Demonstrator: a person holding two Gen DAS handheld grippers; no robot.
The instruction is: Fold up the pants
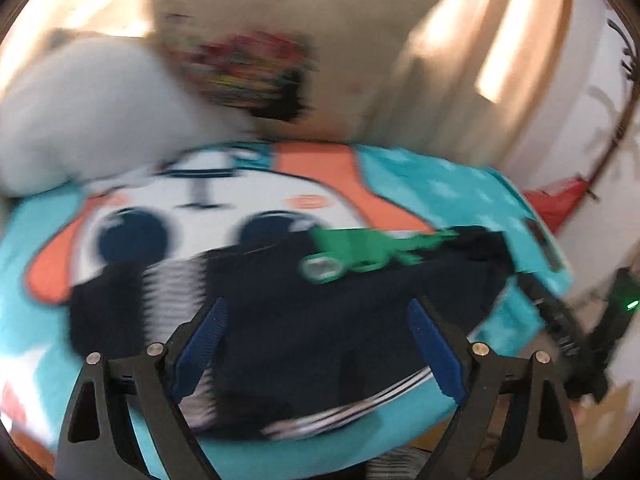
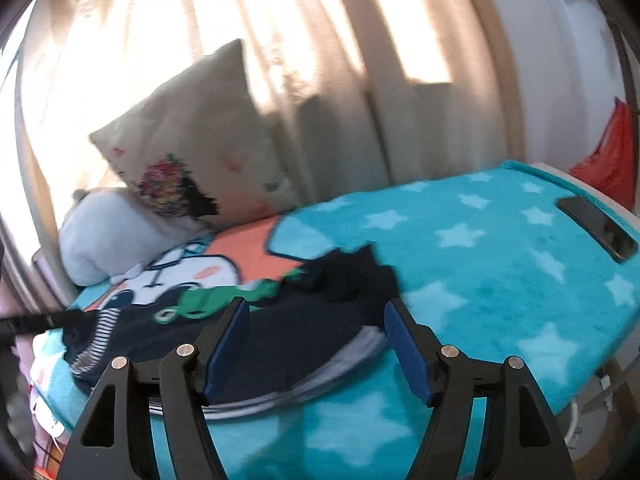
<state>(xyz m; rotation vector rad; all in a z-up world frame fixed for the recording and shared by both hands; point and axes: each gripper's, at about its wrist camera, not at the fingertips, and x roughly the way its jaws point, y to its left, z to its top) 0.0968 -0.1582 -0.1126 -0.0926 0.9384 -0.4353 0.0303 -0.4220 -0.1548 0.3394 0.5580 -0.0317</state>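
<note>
Both your left gripper (image 1: 318,334) and right gripper (image 2: 316,344) stood open and empty over the pants (image 2: 280,344), which looked folded on the blanket (image 2: 500,280); little seemed left.

A: Was any text, label, brand or number found legible in either view?

B: None was. The left wrist view is smeared by motion blur. The print on the beige pillow (image 2: 188,168) is seen as a coloured picture only; no letters can be made out on it.

A: And the blanket (image 2: 480,264)?

B: Only white stars and a cartoon face are shown, no writing. The green figure on the dark pants (image 2: 280,344) carries nothing readable. The phone (image 2: 596,228) lying on the blanket is seen as a dark slab; no logo can be resolved.
</note>
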